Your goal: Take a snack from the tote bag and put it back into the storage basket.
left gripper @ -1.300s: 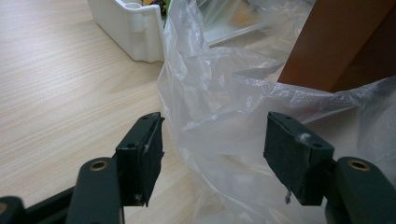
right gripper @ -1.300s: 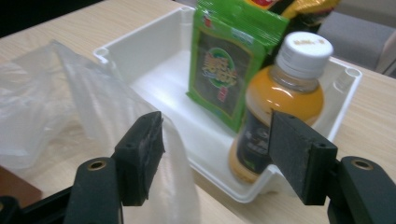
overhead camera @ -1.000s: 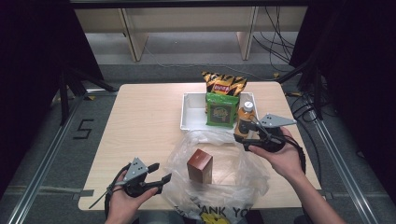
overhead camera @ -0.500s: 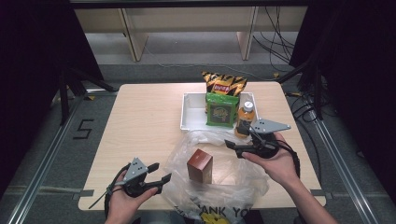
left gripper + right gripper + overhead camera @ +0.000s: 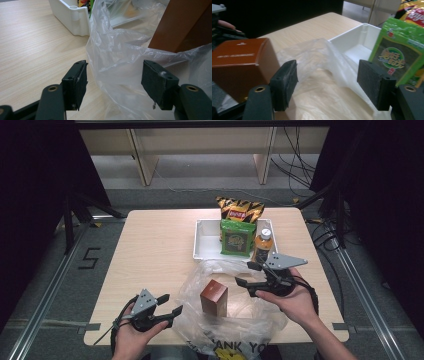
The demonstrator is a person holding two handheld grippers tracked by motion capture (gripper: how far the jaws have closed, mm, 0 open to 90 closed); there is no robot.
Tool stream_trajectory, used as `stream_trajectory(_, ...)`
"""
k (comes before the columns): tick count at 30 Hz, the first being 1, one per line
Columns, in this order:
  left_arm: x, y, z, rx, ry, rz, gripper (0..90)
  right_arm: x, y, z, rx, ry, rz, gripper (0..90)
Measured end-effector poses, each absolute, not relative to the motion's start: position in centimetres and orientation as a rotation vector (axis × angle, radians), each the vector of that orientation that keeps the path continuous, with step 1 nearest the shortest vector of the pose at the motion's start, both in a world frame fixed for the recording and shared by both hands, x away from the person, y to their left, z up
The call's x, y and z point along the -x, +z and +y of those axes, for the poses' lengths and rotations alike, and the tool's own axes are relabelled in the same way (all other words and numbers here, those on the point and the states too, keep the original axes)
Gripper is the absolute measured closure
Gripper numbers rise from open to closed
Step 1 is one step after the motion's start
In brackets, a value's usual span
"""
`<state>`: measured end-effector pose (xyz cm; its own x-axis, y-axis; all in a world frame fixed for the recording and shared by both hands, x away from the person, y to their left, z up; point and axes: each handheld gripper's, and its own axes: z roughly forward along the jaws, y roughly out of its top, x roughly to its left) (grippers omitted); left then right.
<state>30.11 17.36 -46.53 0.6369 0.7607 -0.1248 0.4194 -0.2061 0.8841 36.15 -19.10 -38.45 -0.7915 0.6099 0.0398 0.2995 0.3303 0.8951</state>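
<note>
Bag [image 5: 235, 320], clear plastic with dark print on its near end, sprawls over the front middle of the table [image 5: 150, 250], its near end hanging off the edge between the person's two forearms. Its crumpled far edge reaches up almost to the tray [image 5: 205, 245], a white bin set toward the back right. Inside the bag stands a brown box [image 5: 214, 296], upright, film gathered loosely round it.

In the tray a green packet [image 5: 236, 237] stands on end, with an orange-and-black chip bag [image 5: 241, 210] leaning behind it. A bottle [image 5: 262, 245] of orange drink stands at the tray's right side, upright, white cap on.

Right gripper [image 5: 254, 273] hovers over the bag's right part, just right of the box, pointing left across the table. Its jaws are spread wide; its own view shows film lying between them [image 5: 319, 60] but not pinched, the box to one side and the green packet [image 5: 404, 55] to the other.

Left gripper [image 5: 171, 304] sits low at the front left, at the bag's left edge. Its jaws too gape wide, with the film [image 5: 117, 62] bulging into the gap and nothing clamped.
</note>
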Motion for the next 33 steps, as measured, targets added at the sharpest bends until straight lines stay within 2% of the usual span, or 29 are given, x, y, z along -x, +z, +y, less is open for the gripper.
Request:
stream_trajectory(12, -29.9, -46.4, 17.2, -1.830, 0.423, 0.941, 36.7, -33.7, -38.2, -18.2, -0.750, 1.571, 2.333, 22.9)
stream_trajectory(33, -30.0, -46.4, 16.9, -1.837, 0.415, 0.925, 36.6, -32.0, -38.0, -15.4, -0.649, 1.600, 2.408, 18.4)
